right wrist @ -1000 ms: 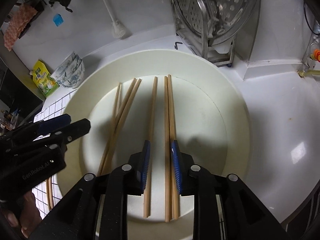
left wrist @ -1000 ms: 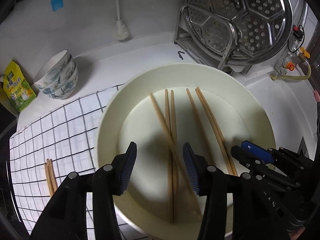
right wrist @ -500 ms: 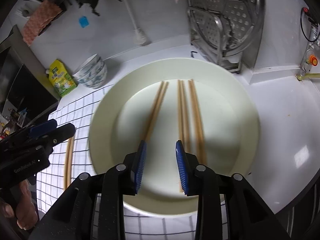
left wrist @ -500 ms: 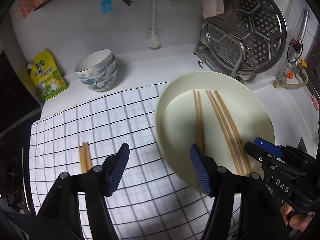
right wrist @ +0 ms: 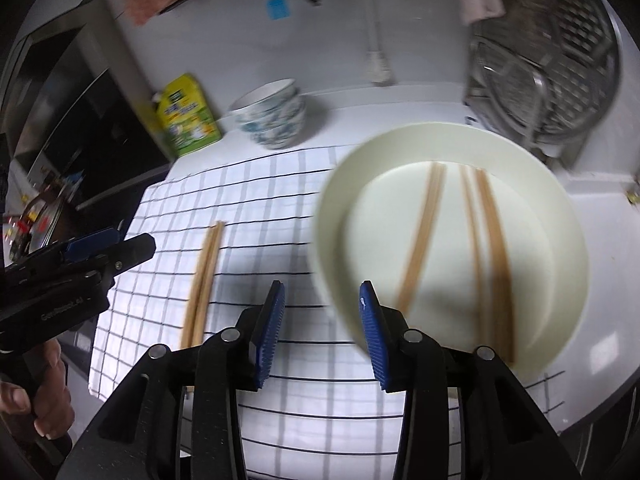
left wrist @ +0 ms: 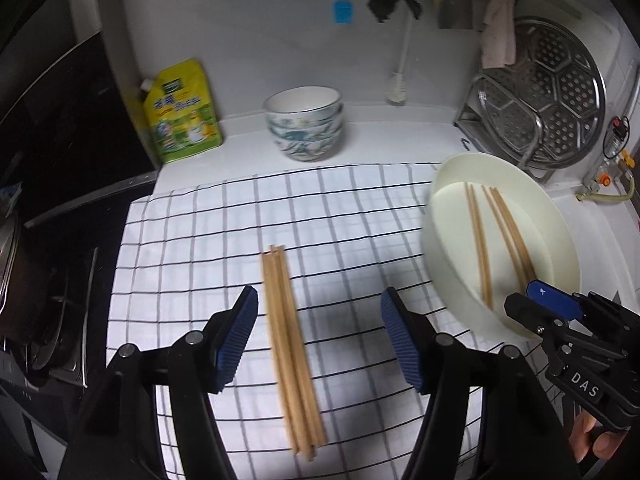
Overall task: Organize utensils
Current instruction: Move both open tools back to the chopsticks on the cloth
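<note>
A bundle of wooden chopsticks [left wrist: 290, 344] lies on the white checked cloth [left wrist: 340, 216]; it also shows in the right wrist view [right wrist: 202, 280]. More chopsticks [left wrist: 502, 236] lie in the cream plate [left wrist: 452, 184], seen too in the right wrist view [right wrist: 490, 248] on the plate [right wrist: 560, 216]. My left gripper [left wrist: 318, 326] is open and empty, above the cloth with the bundle between its jaws. My right gripper [right wrist: 322, 322] is open and empty, above the plate's left rim; it shows at the right of the left wrist view [left wrist: 536, 304].
Stacked patterned bowls [left wrist: 306, 128] and a yellow-green refill pouch [left wrist: 182, 114] stand at the back of the counter. A steel steamer rack [left wrist: 556, 96] stands at the back right. A stove [left wrist: 48, 320] lies to the left of the cloth.
Both grippers have pulled back and left from over the plate. The left one now hangs over the chopstick bundle on the cloth. The right jaws have opened wider.
</note>
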Demonstrator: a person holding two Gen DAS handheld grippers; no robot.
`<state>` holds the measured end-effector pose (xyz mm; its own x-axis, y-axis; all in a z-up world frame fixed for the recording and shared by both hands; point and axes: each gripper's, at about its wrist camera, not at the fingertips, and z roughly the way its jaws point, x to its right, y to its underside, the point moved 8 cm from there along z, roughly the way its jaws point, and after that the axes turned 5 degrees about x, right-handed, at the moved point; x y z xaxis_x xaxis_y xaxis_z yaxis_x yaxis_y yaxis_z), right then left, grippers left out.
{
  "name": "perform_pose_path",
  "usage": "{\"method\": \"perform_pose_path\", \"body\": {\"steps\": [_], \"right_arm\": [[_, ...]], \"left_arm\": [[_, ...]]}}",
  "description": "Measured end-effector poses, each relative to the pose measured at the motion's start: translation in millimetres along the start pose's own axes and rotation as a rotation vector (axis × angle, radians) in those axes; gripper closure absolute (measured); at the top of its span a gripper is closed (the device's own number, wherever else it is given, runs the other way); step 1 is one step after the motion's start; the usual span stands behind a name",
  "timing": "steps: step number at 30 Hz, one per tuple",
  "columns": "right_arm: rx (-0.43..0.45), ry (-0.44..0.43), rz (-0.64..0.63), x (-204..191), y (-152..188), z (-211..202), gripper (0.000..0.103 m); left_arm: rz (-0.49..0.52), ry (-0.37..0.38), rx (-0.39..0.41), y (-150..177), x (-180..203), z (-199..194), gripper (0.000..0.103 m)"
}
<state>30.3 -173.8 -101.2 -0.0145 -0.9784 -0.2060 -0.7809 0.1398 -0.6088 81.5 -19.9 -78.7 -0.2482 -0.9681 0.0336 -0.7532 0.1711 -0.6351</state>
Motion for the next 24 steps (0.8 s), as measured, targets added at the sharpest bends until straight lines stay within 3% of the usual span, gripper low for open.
{"method": "perform_pose_path", "body": {"steps": [11, 24], "right_arm": [[-0.046, -0.055, -0.101, -82, 12, 30, 0.062], [-0.134, -0.036, -0.111, -114, 53, 73, 0.056]], "left_arm": [[-0.081, -0.057, -0.021, 30, -76, -1, 0.037], [-0.140, -0.058, -0.115, 72, -120, 30, 0.024]]}}
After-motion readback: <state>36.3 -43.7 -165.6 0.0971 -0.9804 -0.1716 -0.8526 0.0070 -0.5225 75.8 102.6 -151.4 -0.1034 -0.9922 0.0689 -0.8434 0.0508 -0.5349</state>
